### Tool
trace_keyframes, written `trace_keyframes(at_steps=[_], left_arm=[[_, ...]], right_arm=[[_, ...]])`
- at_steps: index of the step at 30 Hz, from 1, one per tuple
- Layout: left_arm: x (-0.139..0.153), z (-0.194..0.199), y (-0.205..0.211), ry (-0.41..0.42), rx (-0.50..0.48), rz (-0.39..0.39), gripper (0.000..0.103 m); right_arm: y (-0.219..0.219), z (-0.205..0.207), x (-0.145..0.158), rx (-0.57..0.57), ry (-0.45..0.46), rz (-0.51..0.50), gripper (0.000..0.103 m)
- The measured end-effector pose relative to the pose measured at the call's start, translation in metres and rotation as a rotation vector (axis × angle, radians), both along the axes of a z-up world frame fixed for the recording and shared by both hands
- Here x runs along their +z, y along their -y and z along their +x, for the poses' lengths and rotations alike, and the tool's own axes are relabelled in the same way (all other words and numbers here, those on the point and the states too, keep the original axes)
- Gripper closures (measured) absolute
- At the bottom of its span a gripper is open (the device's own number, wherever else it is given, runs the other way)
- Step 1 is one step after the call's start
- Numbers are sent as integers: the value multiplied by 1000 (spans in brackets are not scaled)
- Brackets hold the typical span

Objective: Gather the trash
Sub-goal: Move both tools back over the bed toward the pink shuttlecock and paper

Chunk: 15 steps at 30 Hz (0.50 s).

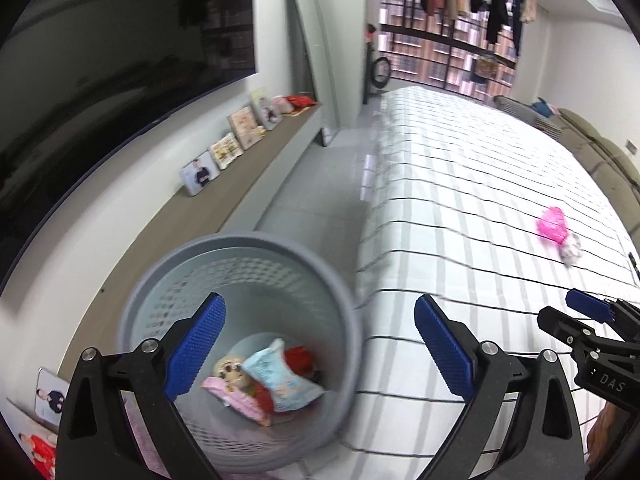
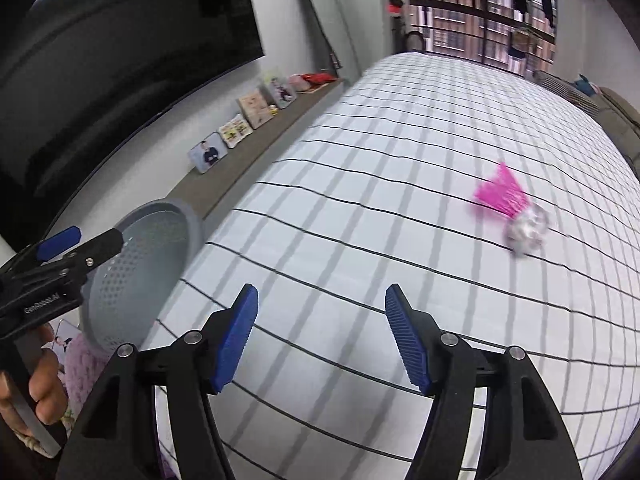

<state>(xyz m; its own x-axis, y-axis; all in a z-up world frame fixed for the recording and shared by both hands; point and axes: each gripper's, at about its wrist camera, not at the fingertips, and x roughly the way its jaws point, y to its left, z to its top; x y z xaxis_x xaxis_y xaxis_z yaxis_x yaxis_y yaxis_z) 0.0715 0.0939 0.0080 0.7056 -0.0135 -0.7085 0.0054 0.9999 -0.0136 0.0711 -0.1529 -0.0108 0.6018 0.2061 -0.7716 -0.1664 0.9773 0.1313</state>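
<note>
A grey perforated trash bin (image 1: 240, 344) stands beside the bed and holds several wrappers, among them a pale blue packet (image 1: 280, 380) and a pink one (image 1: 236, 398). My left gripper (image 1: 320, 344) hangs open above the bin's right rim, nothing between its blue pads. On the checked bed sheet (image 2: 360, 220) lie a bright pink wrapper (image 2: 502, 194) and a crumpled clear wrapper (image 2: 528, 230), also seen as the pink wrapper (image 1: 554, 224) in the left wrist view. My right gripper (image 2: 322, 340) is open and empty above the sheet, well short of them. The bin (image 2: 136, 276) shows at left.
A low wooden shelf (image 1: 224, 196) along the wall carries several photo frames. A large dark TV (image 1: 100, 60) hangs above it. A mirror (image 1: 316, 52) leans on the wall. A grey tiled floor strip (image 1: 320, 184) runs between shelf and bed. A sofa (image 1: 600, 148) lies beyond the bed.
</note>
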Motion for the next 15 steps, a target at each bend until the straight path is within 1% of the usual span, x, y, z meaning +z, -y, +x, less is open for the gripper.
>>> trace_keyframes(at_steps=[2, 4, 7, 11, 15], left_arm=[[0, 2, 15, 0, -24, 0, 7], [0, 5, 30, -5, -50, -4, 7], [-2, 9, 52, -18, -86, -6, 7], [-3, 12, 76, -23, -120, 0, 7], [-5, 15, 96, -34, -142, -6, 7]], right_arm=[[22, -3, -1, -44, 2, -5, 39], [45, -5, -2, -84, 5, -9, 36], [74, -2, -4, -130, 3, -18, 35], [108, 3, -5, -166, -1, -28, 35], [134, 19, -4, -186, -6, -38, 34]])
